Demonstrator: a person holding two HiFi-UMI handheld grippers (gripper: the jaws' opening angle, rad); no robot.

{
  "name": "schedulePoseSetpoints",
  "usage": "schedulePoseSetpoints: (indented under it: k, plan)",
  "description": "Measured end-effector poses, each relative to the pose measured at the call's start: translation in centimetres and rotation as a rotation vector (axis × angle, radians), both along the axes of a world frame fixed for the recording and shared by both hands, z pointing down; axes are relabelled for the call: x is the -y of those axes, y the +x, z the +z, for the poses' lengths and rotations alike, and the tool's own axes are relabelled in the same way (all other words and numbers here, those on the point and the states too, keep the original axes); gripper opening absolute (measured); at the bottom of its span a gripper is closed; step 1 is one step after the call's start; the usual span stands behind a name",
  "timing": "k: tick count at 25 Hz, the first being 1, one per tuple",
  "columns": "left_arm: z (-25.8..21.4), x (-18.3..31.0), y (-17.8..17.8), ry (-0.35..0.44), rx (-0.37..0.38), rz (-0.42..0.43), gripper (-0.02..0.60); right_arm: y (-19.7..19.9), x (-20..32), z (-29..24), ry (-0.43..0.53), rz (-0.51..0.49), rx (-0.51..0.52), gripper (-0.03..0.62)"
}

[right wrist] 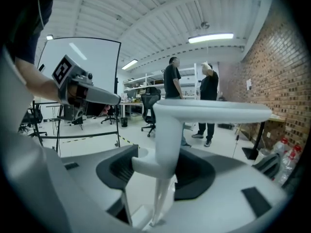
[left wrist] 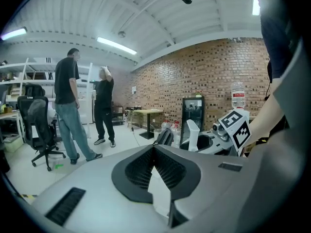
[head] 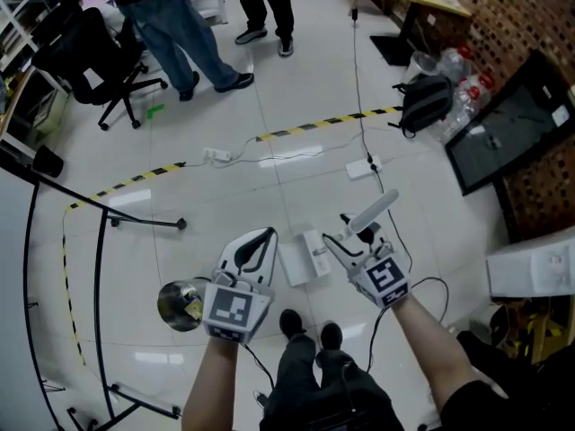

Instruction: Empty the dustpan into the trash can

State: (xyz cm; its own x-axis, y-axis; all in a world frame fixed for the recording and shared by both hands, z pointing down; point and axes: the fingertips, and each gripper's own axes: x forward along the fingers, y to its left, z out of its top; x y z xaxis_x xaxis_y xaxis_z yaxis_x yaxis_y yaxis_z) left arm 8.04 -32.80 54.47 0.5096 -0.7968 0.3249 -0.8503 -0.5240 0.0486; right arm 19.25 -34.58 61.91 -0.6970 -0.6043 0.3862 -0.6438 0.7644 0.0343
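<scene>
My right gripper (head: 344, 234) (right wrist: 160, 154) is shut on the stem of a white dustpan, whose long handle (head: 373, 212) (right wrist: 209, 111) sticks out past the jaws. A white flat rectangular piece (head: 304, 259) shows between the two grippers; I cannot tell whether it belongs to the dustpan. The shiny steel trash can (head: 182, 303) stands on the floor at lower left, its top open. Just right of it, my left gripper (head: 268, 233) (left wrist: 154, 148) has its tips together and holds nothing. The right gripper's marker cube (left wrist: 234, 129) appears in the left gripper view.
Two people (head: 180, 25) stand at the far side beside a black office chair (head: 94, 57). Cables, a power strip (head: 218, 154) and yellow-black tape (head: 323, 124) cross the tiled floor. A black frame on legs (head: 94, 268) stands left. A backpack (head: 424, 101) and a dark panel (head: 512, 128) lean by the brick wall.
</scene>
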Motion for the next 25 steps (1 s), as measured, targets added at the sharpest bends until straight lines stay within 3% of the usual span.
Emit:
schedulePoseSetpoints:
  k: [5, 6, 7, 15, 25]
  plan:
    - [0.6, 0.2, 1.1, 0.005, 0.005, -0.001, -0.002, 2.1, -0.1, 1.3, -0.025, 0.027, -0.038, 0.244]
    - [0.3, 0.3, 1.5, 0.009, 0.004, -0.001, -0.002, 2.9, 0.0, 1.8, -0.042, 0.044, -0.056, 0.258]
    - [-0.1, 0.3, 1.8, 0.016, 0.004, -0.001, -0.002, 3.6, 0.1, 2.2, -0.06, 0.058, -0.073, 0.312]
    - [-2.7, -0.5, 3.3, 0.042, 0.019, 0.012, -0.002, 10.4, -1.0, 4.8, -0.183, 0.18, -0.126, 0.321]
    - [-2.8, -1.8, 8.1, 0.049, 0.054, 0.046, -0.002, 17.3, -3.8, 5.1, -0.199, 0.25, -0.124, 0.325]
